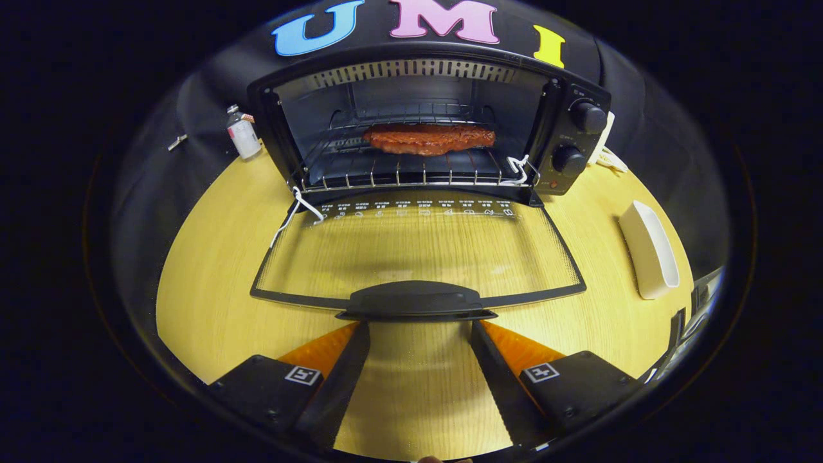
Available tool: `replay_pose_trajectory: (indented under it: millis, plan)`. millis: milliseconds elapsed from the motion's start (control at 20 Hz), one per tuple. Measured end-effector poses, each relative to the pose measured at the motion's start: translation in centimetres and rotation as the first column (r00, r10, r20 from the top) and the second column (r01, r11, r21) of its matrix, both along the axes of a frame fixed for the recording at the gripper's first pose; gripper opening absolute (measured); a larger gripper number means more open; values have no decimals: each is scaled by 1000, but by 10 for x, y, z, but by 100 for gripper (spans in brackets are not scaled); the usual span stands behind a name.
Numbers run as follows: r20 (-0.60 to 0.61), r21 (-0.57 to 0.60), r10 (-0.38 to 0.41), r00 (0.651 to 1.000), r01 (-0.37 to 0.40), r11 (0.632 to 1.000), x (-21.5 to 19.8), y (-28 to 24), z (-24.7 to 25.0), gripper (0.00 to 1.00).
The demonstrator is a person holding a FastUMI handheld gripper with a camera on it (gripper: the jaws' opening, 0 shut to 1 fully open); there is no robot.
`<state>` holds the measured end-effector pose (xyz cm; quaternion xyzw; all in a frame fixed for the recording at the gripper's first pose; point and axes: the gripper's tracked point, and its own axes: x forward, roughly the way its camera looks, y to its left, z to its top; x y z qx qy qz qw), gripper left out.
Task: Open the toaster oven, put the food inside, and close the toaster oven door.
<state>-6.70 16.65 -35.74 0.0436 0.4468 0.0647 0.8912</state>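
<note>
Black toaster oven (pixel 424 128) stands at the far edge of the round light-wood tabletop (pixel 212 283), door dropped fully open, flat toward the gripper. Gripper (pixel 419 331): fingers spread wide, holding nothing, tips right at the black moulded door handle (pixel 416 301), one on each side of its middle; whether they touch it I can't tell. Glass door panel (pixel 418 247) with black frame lies level over the tabletop beyond the handle. Past it, the wire rack (pixel 411 168) carries the flat reddish-brown meat patty (pixel 429 139), middle of the cavity, well inside. Food is in, so judged step: close the door.

To do it well: get the fingers under or onto the handle at its centre, lift in an arc about the hinge at the oven's front bottom edge, don't push straight ahead or the oven could slide back. Keep it centred so the door doesn't twist. Press until the door seats.

Round about: small white bottle (pixel 243 134) left of the oven, white oblong dish (pixel 649 257) near the right edge of the tabletop, two black knobs (pixel 578 138) on the oven's right panel.
</note>
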Motion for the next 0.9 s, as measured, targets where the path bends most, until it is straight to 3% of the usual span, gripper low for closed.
replay_pose_trajectory:
  millis: [500, 900]
  plan:
    - [114, 18, -13, 993, 11, 1000, -1, -6, 54, 99]
    - [278, -5, 6, 960, -4, 1000, 13, -14, 105, 99]
